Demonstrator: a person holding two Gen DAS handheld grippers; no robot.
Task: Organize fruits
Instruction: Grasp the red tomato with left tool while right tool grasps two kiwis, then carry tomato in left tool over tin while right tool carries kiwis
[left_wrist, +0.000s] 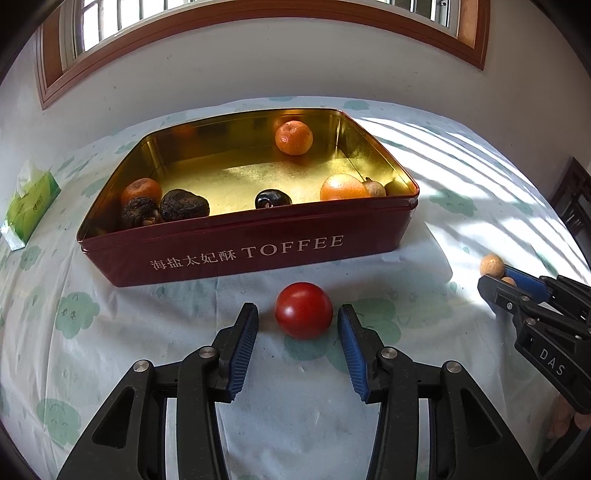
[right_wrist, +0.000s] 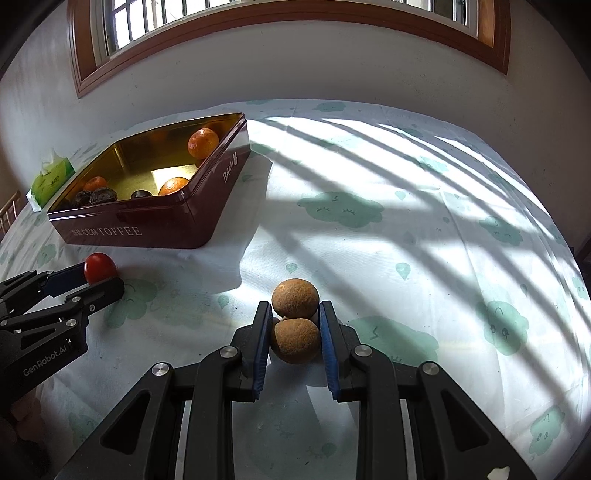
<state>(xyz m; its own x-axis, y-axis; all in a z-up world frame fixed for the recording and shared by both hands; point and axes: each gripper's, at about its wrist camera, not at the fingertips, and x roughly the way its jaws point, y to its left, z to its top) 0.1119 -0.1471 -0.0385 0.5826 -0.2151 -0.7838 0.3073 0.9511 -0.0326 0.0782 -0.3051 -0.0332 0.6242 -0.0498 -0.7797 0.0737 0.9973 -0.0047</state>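
Toffee tin (left_wrist: 258, 254) holds 3 oranges (left_wrist: 294, 137) and dark fruits (left_wrist: 184, 205).

On the bench (left_wrist: 110, 369) we see an open tin (left_wrist: 258, 254) set toward the wall, under the window (right_wrist: 258, 14). Inside it, one mandarin (left_wrist: 293, 137) sits near the far wall; along the near wall lie another mandarin (left_wrist: 141, 190), two wrinkled fruits (left_wrist: 184, 205), a small glossy fruit (left_wrist: 272, 199) and, in the right corner, a larger citrus (left_wrist: 343, 188). A tissue pack (left_wrist: 31, 203) lies left of the tin. Before the tin a tomato (left_wrist: 303, 310) rests between the left claw (left_wrist: 298, 317) fingers, untouched. Well to its right two joined longans (right_wrist: 295, 319) lie, the nearer one between the right claw (right_wrist: 294, 317) pads.
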